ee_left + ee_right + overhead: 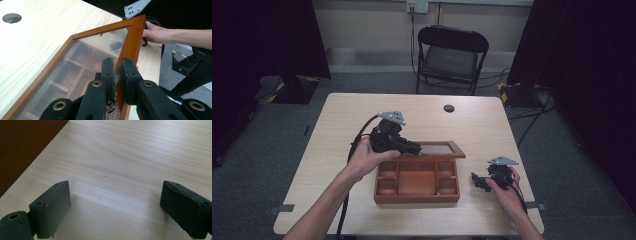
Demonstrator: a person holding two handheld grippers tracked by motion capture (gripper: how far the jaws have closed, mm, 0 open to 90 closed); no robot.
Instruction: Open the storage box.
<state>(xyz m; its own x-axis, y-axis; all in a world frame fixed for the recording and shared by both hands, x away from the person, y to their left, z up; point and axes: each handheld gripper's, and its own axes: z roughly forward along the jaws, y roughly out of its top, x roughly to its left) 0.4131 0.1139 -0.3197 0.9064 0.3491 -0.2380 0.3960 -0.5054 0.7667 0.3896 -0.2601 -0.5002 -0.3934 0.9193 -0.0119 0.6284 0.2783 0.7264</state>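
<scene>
A brown wooden box (417, 197) with several compartments stands on the table near its front. Its glass-paned lid (437, 149) is raised at the back of the box. My left gripper (414, 147) is shut on the lid's wooden frame (132, 37), beside a small brass latch (111, 106); the jaws (118, 66) pinch the frame edge, and the compartments show through the glass. My right gripper (477, 180) rests on the table to the right of the box, open, with bare tabletop between its jaws (115, 195). The box's side (22, 145) lies at that view's upper left.
A round cable hole (449, 108) sits in the light wooden table (362, 115) behind the box. A black folding chair (452, 52) stands beyond the far edge. Dark curtains and stands flank the table. The person's right hand (157, 33) appears past the lid.
</scene>
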